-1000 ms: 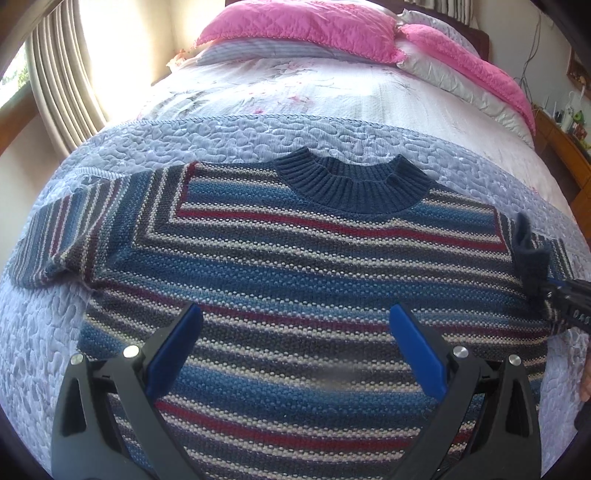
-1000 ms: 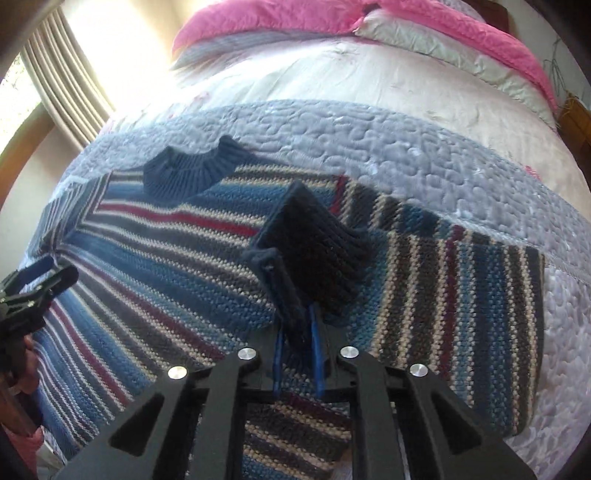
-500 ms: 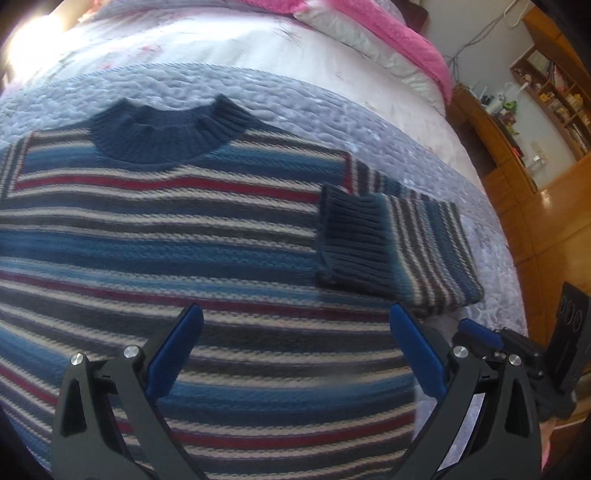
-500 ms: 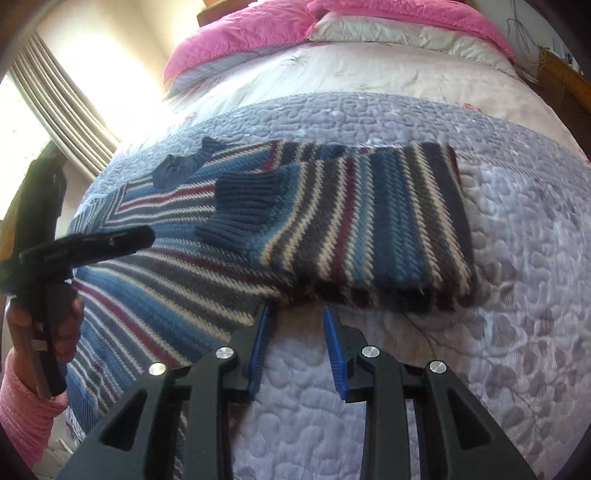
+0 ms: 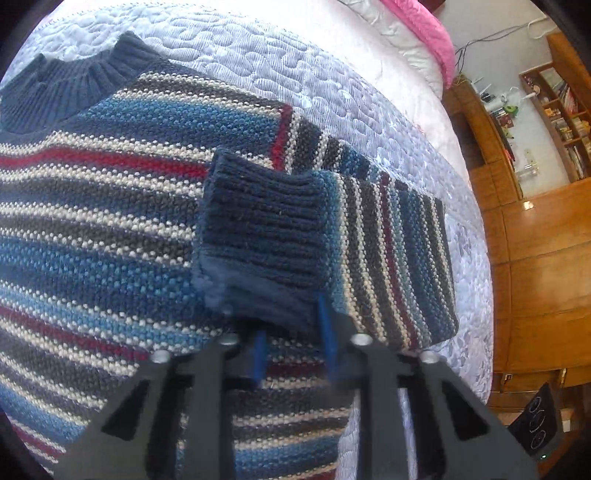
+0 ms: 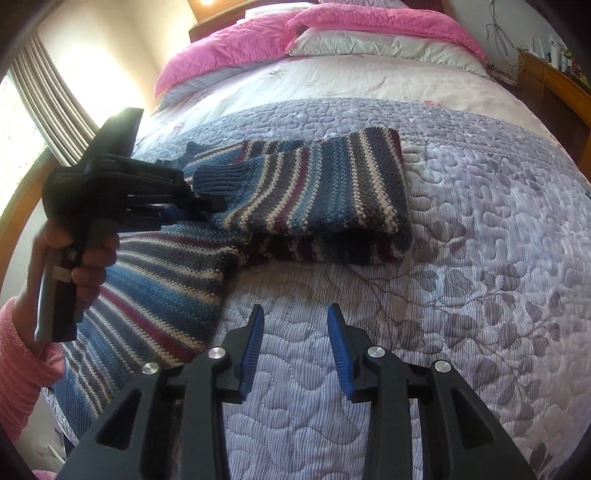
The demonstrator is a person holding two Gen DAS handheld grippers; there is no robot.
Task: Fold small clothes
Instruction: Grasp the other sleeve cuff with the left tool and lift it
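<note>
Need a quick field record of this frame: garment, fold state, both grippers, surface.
garment: striped knit sweater, lying flat
fold state: one sleeve folded in over the body, navy cuff on top
left gripper: at the cuff edge, jaws partly closed; grip on fabric cannot be told
right gripper: open, empty, over bare quilt, apart from the sweater
surface: lilac quilted bedspread on a bed
background: pink pillows

Each black tool point(image 6: 295, 332) has blue-padded fingers point(image 6: 253, 339), silver screws point(image 6: 217, 353); pink fuzzy sleeve point(image 6: 18, 365).
</note>
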